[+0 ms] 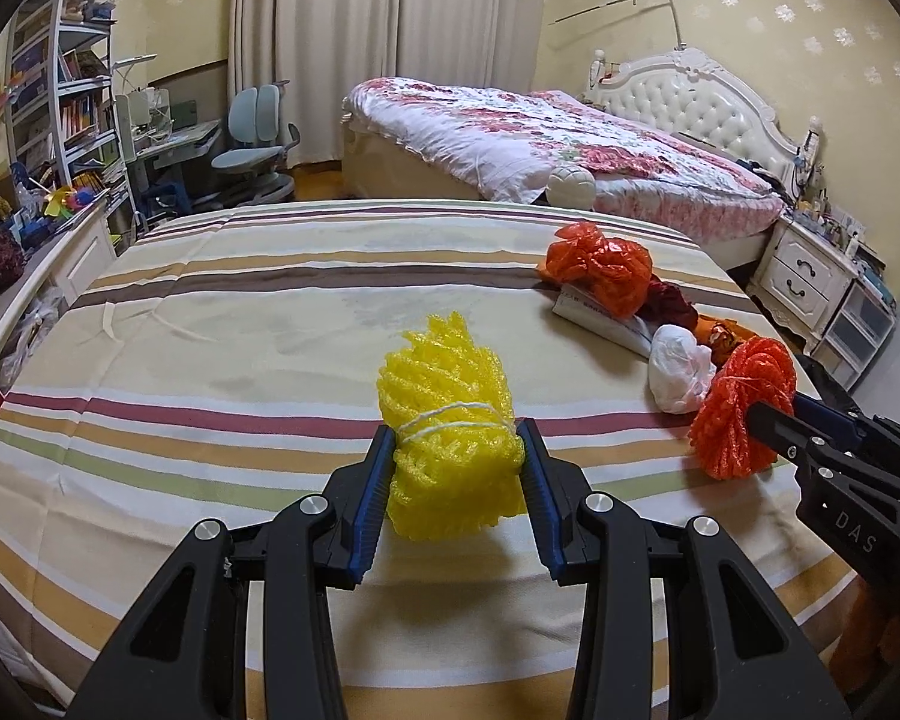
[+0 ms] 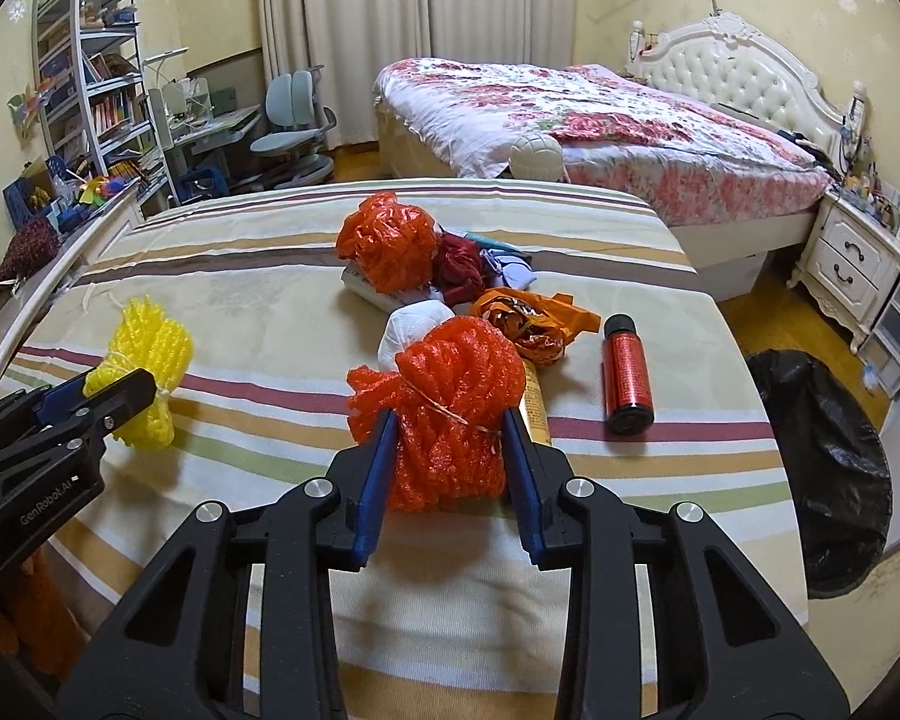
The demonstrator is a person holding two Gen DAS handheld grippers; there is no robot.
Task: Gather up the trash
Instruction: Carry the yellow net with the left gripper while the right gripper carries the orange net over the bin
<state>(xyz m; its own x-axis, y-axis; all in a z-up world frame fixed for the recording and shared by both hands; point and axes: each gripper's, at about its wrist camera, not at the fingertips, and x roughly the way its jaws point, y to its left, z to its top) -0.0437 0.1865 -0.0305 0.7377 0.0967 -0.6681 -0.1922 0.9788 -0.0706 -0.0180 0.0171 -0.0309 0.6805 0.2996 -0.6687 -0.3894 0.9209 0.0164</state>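
The left gripper (image 1: 457, 450) pinches a yellow foam net bundle (image 1: 447, 420) between its blue pads, the bundle sitting squarely between the fingers and raised over the striped bedspread (image 1: 240, 312). The right gripper (image 2: 450, 438) clamps an orange foam net bundle (image 2: 450, 414) the same way, just in front of the remaining pile. Both bundles are soft, ribbed mesh sleeves, bunched and tied round the middle with thin string. Behind on the bedspread lie a crinkled orange plastic bag (image 2: 390, 249), a white wad (image 2: 417, 327), a dark red crumpled piece (image 2: 459, 267) and a glossy red cylindrical bottle (image 2: 627, 372) with a black cap. A black bin bag (image 2: 822, 468) stands open on the floor at the right.
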